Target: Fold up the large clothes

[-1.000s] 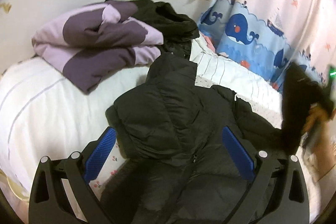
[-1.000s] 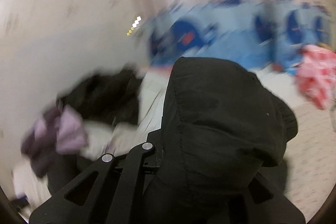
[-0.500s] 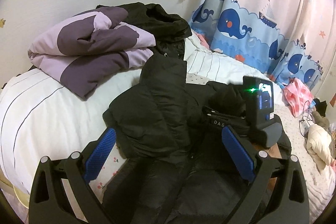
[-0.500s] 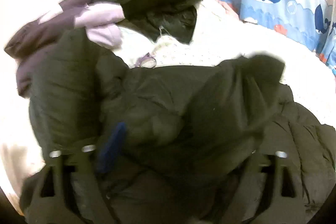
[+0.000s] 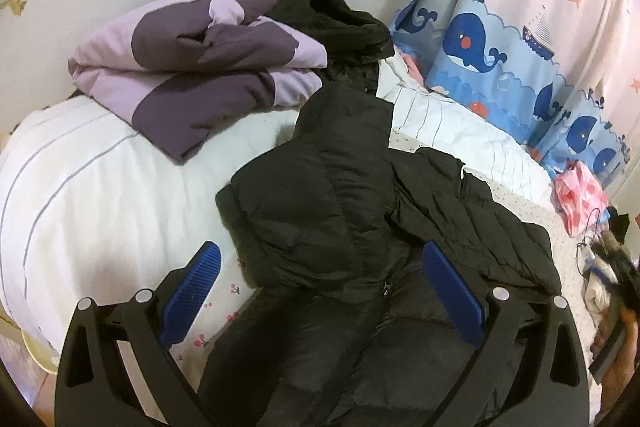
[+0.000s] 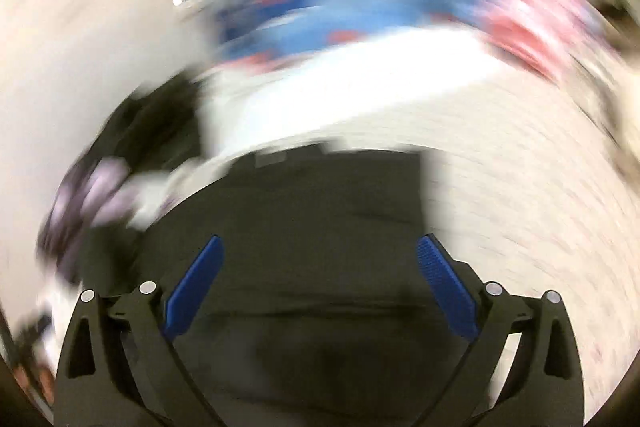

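Broadly, the bed [image 5: 92,195] with its white striped sheet fills the left wrist view, and the black puffer jacket [image 5: 360,227] lies spread across its middle, one sleeve [image 5: 304,195] folded over the chest and the other sleeve [image 5: 472,219] laid out to the side. Its quilted shell looks slick and puffy, so folds will likely spring back unless pressed flat. A folded purple quilt [image 5: 192,67] sits well behind it. The left gripper [image 5: 320,287] hovers over the jacket's zipper, fingers wide apart and empty. The right gripper [image 6: 320,279] is likewise spread wide over dark fabric, its view badly blurred. A good next grip would take a hem edge, not the slippery bulk.
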`<move>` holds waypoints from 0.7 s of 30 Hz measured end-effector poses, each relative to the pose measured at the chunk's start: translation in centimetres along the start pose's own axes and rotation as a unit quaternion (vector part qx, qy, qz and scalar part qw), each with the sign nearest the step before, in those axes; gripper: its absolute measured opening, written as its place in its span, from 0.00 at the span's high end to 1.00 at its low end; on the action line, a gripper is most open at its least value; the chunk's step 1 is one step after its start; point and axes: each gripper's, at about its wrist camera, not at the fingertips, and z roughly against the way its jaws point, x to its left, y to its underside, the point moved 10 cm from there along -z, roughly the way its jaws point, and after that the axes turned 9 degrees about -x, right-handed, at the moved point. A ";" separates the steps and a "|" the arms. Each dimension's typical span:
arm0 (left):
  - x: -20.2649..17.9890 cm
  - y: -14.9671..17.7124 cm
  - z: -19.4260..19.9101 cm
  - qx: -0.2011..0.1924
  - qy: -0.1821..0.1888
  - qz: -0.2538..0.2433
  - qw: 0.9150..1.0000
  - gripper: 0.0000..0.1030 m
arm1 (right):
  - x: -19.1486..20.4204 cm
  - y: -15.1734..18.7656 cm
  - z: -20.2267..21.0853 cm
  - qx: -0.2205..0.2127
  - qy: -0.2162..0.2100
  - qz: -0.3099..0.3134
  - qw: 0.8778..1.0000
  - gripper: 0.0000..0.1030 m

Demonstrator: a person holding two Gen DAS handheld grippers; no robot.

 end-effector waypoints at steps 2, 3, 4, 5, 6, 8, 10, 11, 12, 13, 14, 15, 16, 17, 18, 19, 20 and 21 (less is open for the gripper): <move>-0.2 0.2 -0.5 0.004 -0.006 -0.002 1.000 0.06 | -7.4 -0.1 -0.2 0.007 0.030 -0.085 0.996 0.08; -0.3 0.3 -0.8 0.005 -0.009 -0.004 1.000 0.06 | -9.7 0.2 -0.6 0.016 0.036 -0.111 0.993 0.08; -0.4 0.5 -1.1 0.007 -0.013 -0.008 1.000 0.06 | -12.1 0.9 -1.3 0.026 0.039 -0.143 0.989 0.08; -0.6 0.5 -1.3 0.008 -0.015 -0.009 1.000 0.06 | -13.0 1.4 -2.0 0.033 0.034 -0.162 0.986 0.08; -0.8 0.6 -1.5 0.009 -0.016 -0.010 1.000 0.06 | -13.8 1.9 -2.7 0.039 0.025 -0.180 0.983 0.08; -1.3 0.8 -1.8 0.011 -0.015 -0.015 1.000 0.06 | -13.1 2.2 -4.7 0.047 -0.005 -0.187 0.981 0.08; -1.9 1.0 -2.1 0.012 -0.014 -0.028 0.999 0.06 | -10.9 1.9 -6.9 0.056 -0.041 -0.161 0.985 0.08; -2.2 1.1 -2.2 0.013 -0.013 -0.032 0.999 0.06 | -9.8 1.8 -8.0 0.061 -0.051 -0.145 0.986 0.08; -2.5 1.2 -2.3 0.014 -0.011 -0.037 0.999 0.06 | -8.5 1.7 -9.1 0.070 -0.059 -0.126 0.988 0.08; -2.8 1.3 -2.4 0.014 -0.008 -0.043 0.999 0.06 | -7.0 1.9 -11.0 0.094 -0.056 -0.093 0.990 0.08; -3.1 1.4 -2.5 0.014 -0.007 -0.049 0.999 0.06 | -6.4 2.3 -12.3 0.110 -0.043 -0.069 0.991 0.08; -3.2 1.4 -2.6 0.015 -0.008 -0.056 0.998 0.06 | -6.0 3.1 -13.8 0.131 -0.023 -0.042 0.990 0.08; -3.3 1.6 -2.9 0.017 -0.012 -0.065 0.998 0.06 | -5.6 4.5 -15.5 0.164 -0.017 -0.024 0.986 0.13; -3.3 1.7 -3.2 0.019 -0.016 -0.071 0.997 0.06 | -5.1 5.4 -16.3 0.182 -0.029 -0.026 0.982 0.46; -3.3 1.8 -3.3 0.021 -0.019 -0.073 0.997 0.06 | -4.9 5.8 -16.7 0.190 -0.034 -0.029 0.981 0.74; -3.3 1.9 -3.6 0.024 -0.023 -0.073 0.997 0.06 | -4.8 5.4 -16.7 0.178 -0.027 -0.021 0.983 0.82; -3.2 2.0 -3.8 0.027 -0.027 -0.070 0.997 0.06 | -4.3 4.3 -16.2 0.157 -0.020 0.004 0.987 0.90; -3.1 2.1 -3.8 0.029 -0.028 -0.067 0.997 0.06 | -4.0 3.6 -15.9 0.149 -0.021 0.012 0.989 0.92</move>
